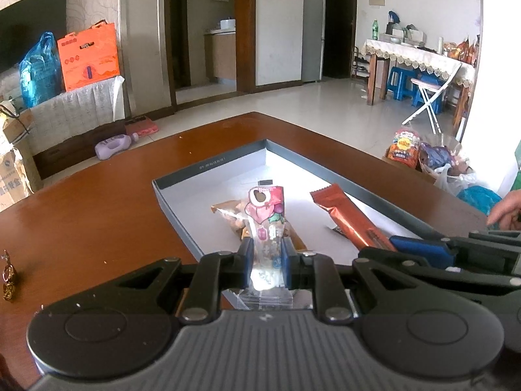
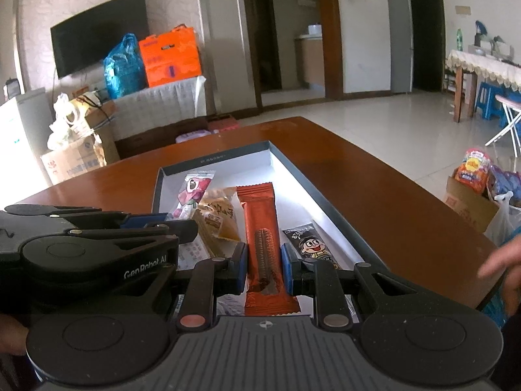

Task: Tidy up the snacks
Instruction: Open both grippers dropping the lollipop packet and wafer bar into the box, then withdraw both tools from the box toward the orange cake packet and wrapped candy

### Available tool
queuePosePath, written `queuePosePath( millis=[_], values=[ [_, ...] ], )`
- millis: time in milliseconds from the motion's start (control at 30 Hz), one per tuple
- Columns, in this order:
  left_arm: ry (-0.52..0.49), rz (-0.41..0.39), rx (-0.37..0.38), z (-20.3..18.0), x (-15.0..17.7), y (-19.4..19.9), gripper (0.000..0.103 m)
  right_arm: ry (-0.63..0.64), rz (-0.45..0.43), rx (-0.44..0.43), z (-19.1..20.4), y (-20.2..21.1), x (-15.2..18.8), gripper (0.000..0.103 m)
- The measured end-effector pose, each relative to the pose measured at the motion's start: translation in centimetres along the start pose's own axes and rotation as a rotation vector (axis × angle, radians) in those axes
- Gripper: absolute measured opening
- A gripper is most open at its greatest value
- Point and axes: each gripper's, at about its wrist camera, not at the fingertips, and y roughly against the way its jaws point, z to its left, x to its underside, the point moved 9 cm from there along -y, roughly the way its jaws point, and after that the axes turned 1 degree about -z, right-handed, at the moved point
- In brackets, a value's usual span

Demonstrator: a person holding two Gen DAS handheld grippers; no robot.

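A shallow grey box with a white floor (image 1: pixel 208 166) (image 2: pixel 211 158) sits on the brown table. My left gripper (image 1: pixel 266 251) is shut on a pink-and-clear snack packet (image 1: pixel 267 215), which stands over the box; the packet also shows in the right wrist view (image 2: pixel 192 190). My right gripper (image 2: pixel 263 262) is shut on a long orange bar wrapper (image 2: pixel 260 228) lying in the box; the wrapper shows in the left wrist view (image 1: pixel 348 218). A tan pastry packet (image 2: pixel 218 218) (image 1: pixel 228 210) lies between them. A black cartoon-print packet (image 2: pixel 309 244) lies right of the bar.
The brown wooden table (image 1: pixel 81 202) (image 2: pixel 374 195) has a rounded far edge. A small gold object (image 1: pixel 9 280) lies at its left. A cardboard box of snack bags (image 2: pixel 475 189) stands on the floor right of the table. A person's hand (image 2: pixel 501 267) is at the right edge.
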Motion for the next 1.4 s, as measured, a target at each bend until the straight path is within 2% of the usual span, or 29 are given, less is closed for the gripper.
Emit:
queuePosePath(
  millis=[133, 333, 400, 567, 800, 933, 1033, 1100, 1233, 1333, 1400],
  values=[
    [-0.003, 0.009, 0.0, -0.1, 0.0, -0.2, 0.021, -0.008, 0.012, 0.003, 0.1, -0.2, 0.3, 0.024],
    [-0.002, 0.008, 0.001, 0.0, 0.4, -0.2, 0.022, -0.012, 0.014, 0.002, 0.0, -0.2, 0.4, 0.024],
    [0.001, 0.011, -0.001, 0.0, 0.4, -0.2, 0.027, -0.016, 0.014, 0.005, 0.0, -0.2, 0.5, 0.024],
    [0.004, 0.0, -0.019, 0.6, 0.5, 0.3, 0.046, -0.033, 0.011, 0.009, -0.4, -0.2, 0.4, 0.025],
    [0.02, -0.014, -0.021, 1.2, 0.5, 0.6, 0.054, -0.035, 0.007, 0.007, -0.4, -0.3, 0.4, 0.025],
    [0.045, -0.039, -0.042, 1.7, 0.5, 1.1, 0.066, -0.046, -0.017, 0.023, -0.7, 0.1, 0.3, 0.028],
    [0.07, -0.05, -0.043, 2.0, 0.6, 1.4, 0.066, -0.051, -0.036, 0.038, -0.9, 0.3, 0.2, 0.038],
    [0.092, -0.054, -0.045, 2.4, 0.6, 1.7, 0.067, -0.051, -0.058, 0.049, -0.9, 0.6, -0.1, 0.049],
    [0.115, -0.081, -0.07, 3.6, 0.6, 3.1, 0.073, -0.037, -0.112, 0.054, -0.6, 1.4, -0.7, 0.061],
    [0.126, -0.111, -0.105, 4.9, 1.2, 4.7, 0.086, -0.017, -0.155, 0.052, 0.0, 2.2, -1.1, 0.071],
    [0.136, -0.133, -0.122, 5.8, 1.5, 5.9, 0.09, -0.004, -0.179, 0.039, 0.5, 2.7, -1.4, 0.078]
  ],
)
